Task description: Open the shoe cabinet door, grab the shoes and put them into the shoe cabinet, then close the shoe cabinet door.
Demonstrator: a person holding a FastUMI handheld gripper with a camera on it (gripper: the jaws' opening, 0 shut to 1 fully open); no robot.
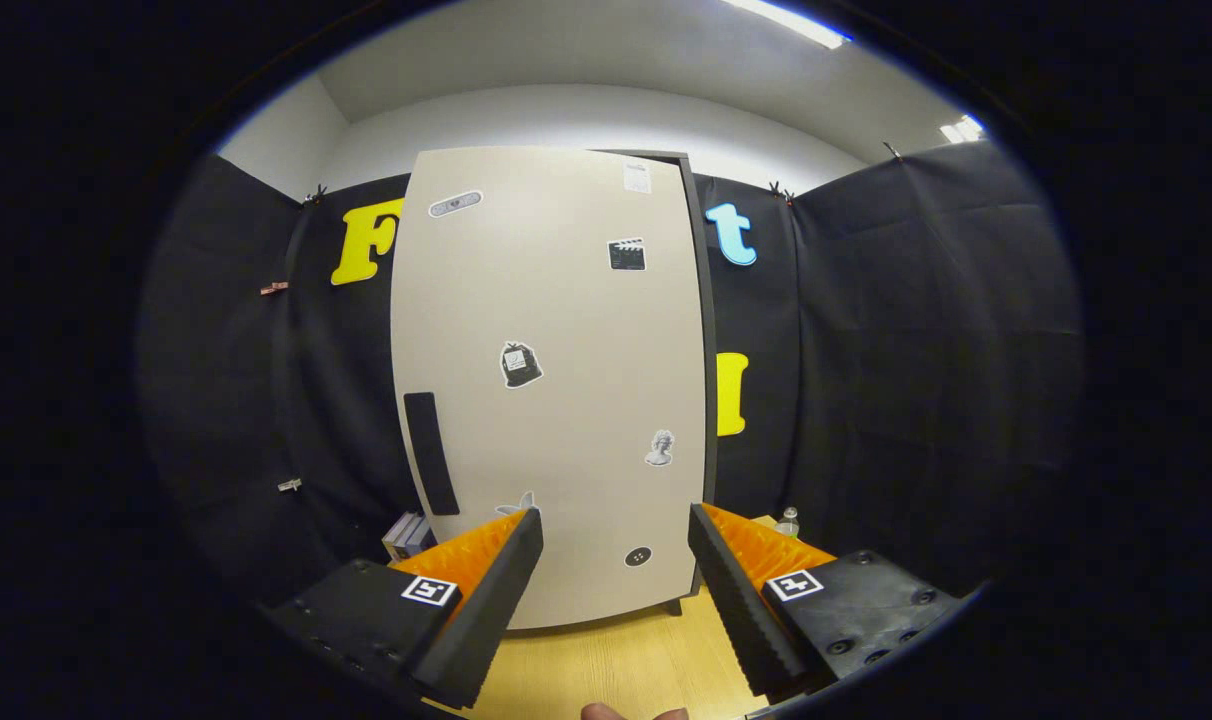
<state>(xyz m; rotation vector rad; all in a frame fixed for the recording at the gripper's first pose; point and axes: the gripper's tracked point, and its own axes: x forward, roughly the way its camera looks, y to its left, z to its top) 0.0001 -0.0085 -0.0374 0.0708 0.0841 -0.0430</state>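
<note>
Two ribbed fingers (511, 590) of the gripper (616, 590) rising from the bottom of the frame, spread wide apart, nothing pinched between them. Black pads facing inward, orange backing behind each, square black-and-white markers on the black blocks at lower left and lower right.

Straight ahead, through the gap and beyond the fingertips: the shoe cabinet (701, 340), tall and upright in the centre of the frame, standing on a light wooden floor (616, 670). Beige door (551, 400) shut flat against the dark body, whose edge shows as a thin strip down the right side. Dark vertical handle (431, 452) near the door's left edge, at centre left of the frame, above the left fingertip. Several small stickers (520, 364) scattered over the door, from the top down to just between the fingertips; too small to make out in detail.

At lower left, beside the cabinet's foot and behind the left finger, a small stack of boxes or books (406, 535), hard to tell which. At lower right, behind the right finger, a small clear bottle (788, 521). At the very bottom centre, fingertips of a person's hand (631, 712) just peeking in.
</note>
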